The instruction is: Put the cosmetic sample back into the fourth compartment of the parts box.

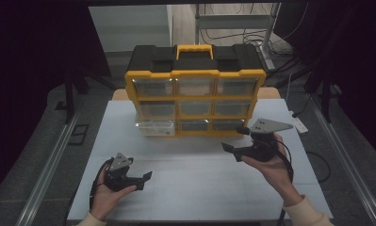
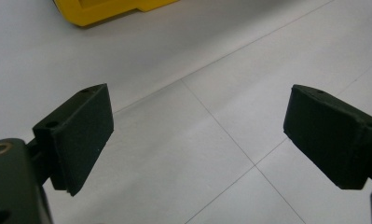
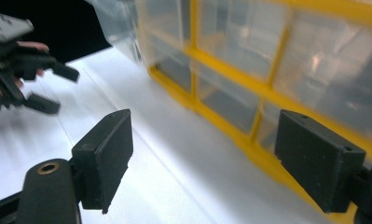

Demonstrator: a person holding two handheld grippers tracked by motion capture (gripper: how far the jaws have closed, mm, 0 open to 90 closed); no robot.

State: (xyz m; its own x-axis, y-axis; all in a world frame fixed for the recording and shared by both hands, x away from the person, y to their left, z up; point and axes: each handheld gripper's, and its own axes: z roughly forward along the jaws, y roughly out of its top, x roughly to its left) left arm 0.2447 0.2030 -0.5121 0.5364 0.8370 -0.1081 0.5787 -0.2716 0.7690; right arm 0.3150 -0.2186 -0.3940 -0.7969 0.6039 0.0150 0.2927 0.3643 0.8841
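The jaws of the left gripper [image 2: 197, 140] are spread wide apart, and nothing but bare tabletop is seen between them. The jaws of the right gripper [image 3: 221, 158] are likewise released, with nothing grasped; the lower drawers of the organiser are seen just beyond them.

In the high view, the left gripper [image 1: 145, 181] is held low over the near left part of the white tiled table [image 1: 200, 174], well apart from the right gripper [image 1: 232, 150], which is held near the organiser's lower right corner. Each gripper is carried in a hand, the left hand [image 1: 105, 197] and the right hand [image 1: 273, 167] entering from the bottom edge.

The yellow-framed plastic drawer organiser with black top and yellow handle [image 1: 195, 89] stands upright at the far middle of the table. Its bottom left clear drawer [image 1: 153, 127] is pulled out toward the person; small items appear to lie inside, though they cannot be identified.
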